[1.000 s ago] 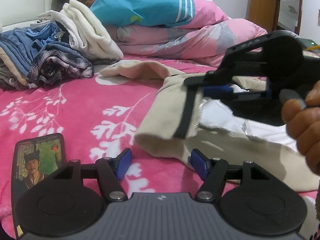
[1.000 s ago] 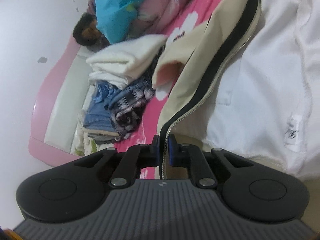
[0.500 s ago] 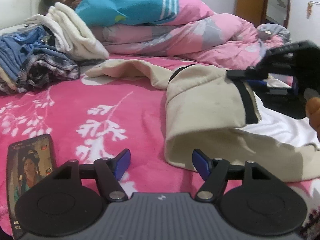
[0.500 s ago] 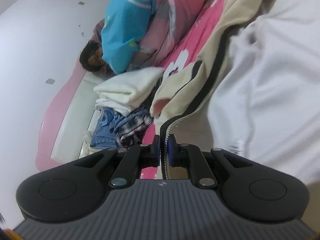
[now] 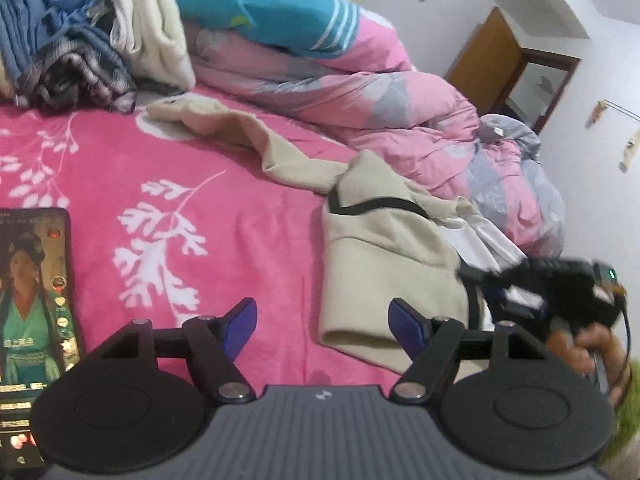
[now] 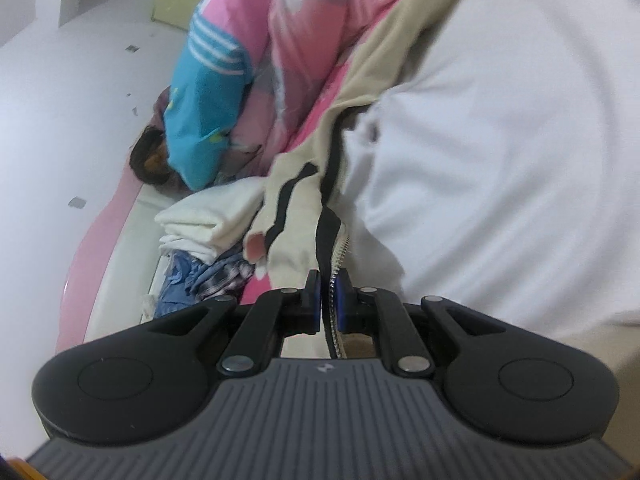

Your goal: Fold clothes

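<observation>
A beige zip jacket (image 5: 380, 248) with black trim and white lining (image 6: 500, 140) lies on the pink bedspread (image 5: 180, 168), one front panel folded over. Its sleeve (image 5: 224, 124) trails toward the back left. My right gripper (image 6: 329, 292) is shut on the jacket's zipper edge (image 6: 338, 256). In the left wrist view that gripper (image 5: 476, 276) shows blurred at the jacket's right side, held by a hand (image 5: 588, 352). My left gripper (image 5: 322, 312) is open over the bedspread at the jacket's near hem, with nothing pressed between its pads.
A lit phone (image 5: 32, 300) lies on the bed at the left. A pile of blue and plaid clothes (image 5: 72, 52) and folded cream fabric (image 5: 156, 32) sit at the back left. A bunched pink quilt (image 5: 380, 100) and a person (image 6: 152, 156) lying down fill the far side.
The right gripper has carried the jacket's zipper edge across to the right, laying the front panel over. The left gripper's view has rolled and swung, and its jaws stand slightly wider.
</observation>
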Action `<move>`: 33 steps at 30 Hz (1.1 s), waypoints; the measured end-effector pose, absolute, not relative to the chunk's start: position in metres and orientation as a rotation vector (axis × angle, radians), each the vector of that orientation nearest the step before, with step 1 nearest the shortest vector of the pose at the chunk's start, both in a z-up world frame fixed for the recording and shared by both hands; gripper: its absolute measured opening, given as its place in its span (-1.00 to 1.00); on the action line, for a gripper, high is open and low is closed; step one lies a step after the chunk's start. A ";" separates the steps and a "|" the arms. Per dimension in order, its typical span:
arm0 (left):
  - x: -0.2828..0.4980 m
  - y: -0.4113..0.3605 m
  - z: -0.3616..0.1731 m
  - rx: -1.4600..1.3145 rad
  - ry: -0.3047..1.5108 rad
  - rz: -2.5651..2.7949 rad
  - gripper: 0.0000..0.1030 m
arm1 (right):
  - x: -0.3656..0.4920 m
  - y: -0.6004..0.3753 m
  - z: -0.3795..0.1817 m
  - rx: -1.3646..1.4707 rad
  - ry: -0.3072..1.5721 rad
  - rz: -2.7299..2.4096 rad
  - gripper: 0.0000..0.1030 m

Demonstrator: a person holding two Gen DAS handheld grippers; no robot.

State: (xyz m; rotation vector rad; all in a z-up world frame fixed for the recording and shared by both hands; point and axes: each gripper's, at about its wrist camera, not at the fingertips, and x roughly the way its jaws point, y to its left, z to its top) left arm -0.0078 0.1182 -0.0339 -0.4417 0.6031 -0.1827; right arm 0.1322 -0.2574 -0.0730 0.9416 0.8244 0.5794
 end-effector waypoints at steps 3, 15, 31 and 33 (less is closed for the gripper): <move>0.003 0.112 -0.035 -0.443 0.631 -0.163 0.35 | 0.121 -0.272 -0.081 0.959 0.822 0.557 -0.90; 0.027 0.085 -0.045 -0.407 0.703 -0.169 0.18 | 0.098 -0.312 -0.103 0.999 0.782 0.449 -0.90; 0.006 0.030 -0.046 -0.001 0.713 -0.147 0.76 | 0.066 -0.311 -0.101 0.861 0.710 0.474 -0.61; 0.002 0.026 -0.049 0.019 0.719 -0.136 0.87 | 0.062 -0.312 -0.103 0.847 0.700 0.480 -0.61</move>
